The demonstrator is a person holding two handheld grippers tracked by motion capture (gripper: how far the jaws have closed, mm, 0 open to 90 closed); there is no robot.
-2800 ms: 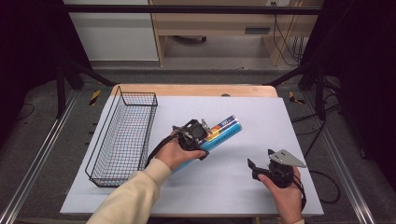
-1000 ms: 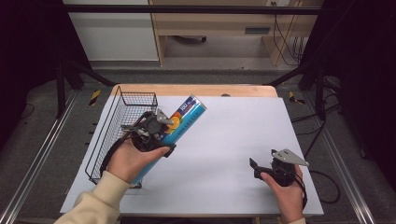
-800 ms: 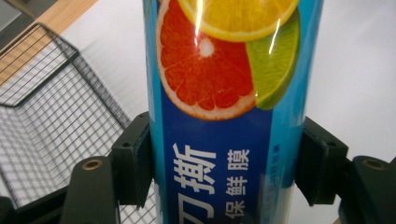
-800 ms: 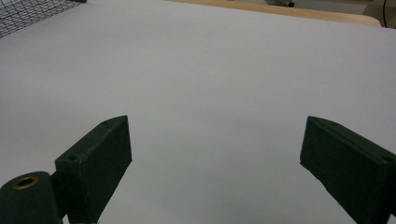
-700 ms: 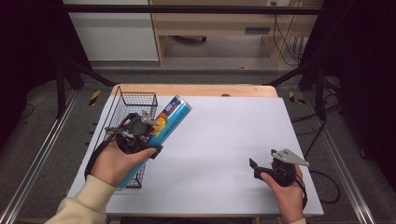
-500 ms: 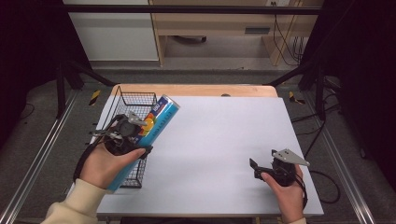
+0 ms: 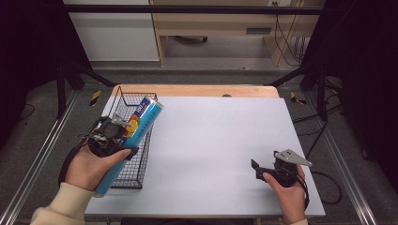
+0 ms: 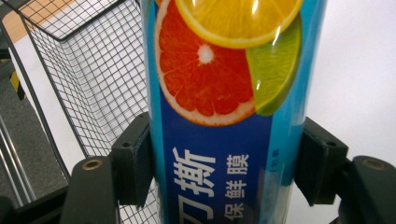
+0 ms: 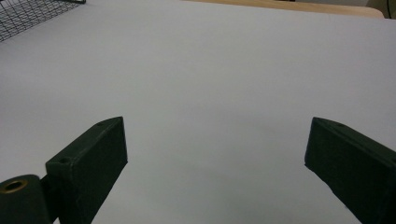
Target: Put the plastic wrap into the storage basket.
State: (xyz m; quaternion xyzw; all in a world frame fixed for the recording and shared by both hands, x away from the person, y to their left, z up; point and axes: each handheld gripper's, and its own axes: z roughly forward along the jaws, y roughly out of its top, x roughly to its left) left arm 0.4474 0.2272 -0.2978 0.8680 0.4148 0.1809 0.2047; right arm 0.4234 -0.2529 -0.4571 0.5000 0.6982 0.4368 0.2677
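Note:
A long blue cling-film tube (image 7: 139, 123) printed with citrus slices hangs tilted over the black wire basket (image 7: 133, 97) at the table's left side. Its far end points up and away, and its near end reaches past the basket's front. My left gripper (image 7: 116, 135) is shut on the tube's middle. In the left gripper view both pads (image 8: 134, 161) press the tube (image 8: 219, 116) from either side, with the basket (image 8: 79, 70) below and to the left. My right gripper (image 7: 256, 169) rests low at the table's front right, open, with bare white surface between its jaws (image 9: 219, 154).
A white sheet (image 7: 216, 136) covers most of the wooden table, whose bare edge (image 7: 197, 90) shows at the back. The basket's corner (image 9: 28, 14) shows far off in the right gripper view. Metal rails run along the floor at both sides.
My left hand has carried the tube leftward from the table's middle to above the basket. The right hand and its gripper have stayed where they were.

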